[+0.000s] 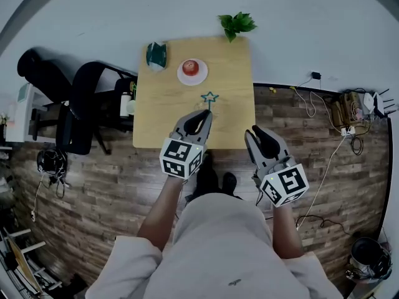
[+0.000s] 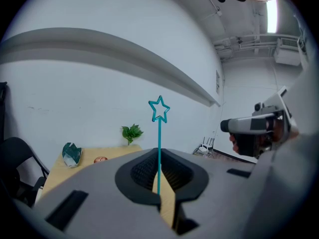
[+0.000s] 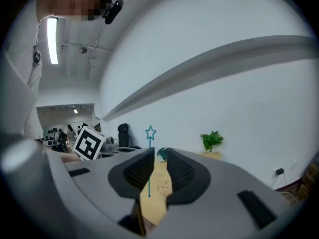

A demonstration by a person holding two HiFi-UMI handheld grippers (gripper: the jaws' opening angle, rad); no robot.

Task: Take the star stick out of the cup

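Wooden worktop (image 1: 230, 73) against white wall (image 1: 280, 17) (star stick (image 1: 209, 97) upright on it); left tool (image 1: 203, 115) and right tool (image 1: 256, 132) poised near-side, jaws slightly parted.

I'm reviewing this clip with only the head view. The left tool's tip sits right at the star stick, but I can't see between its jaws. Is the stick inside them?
Observer: Yes. In the left gripper view the star stick runs upright through the narrow gap between the jaws of the left tool. I cannot tell whether they pinch it.
Operator: And the right tool?
Observer: The right gripper view shows the right tool with jaws slightly apart and nothing between them. Only the table and the far-off stick show through the gap.
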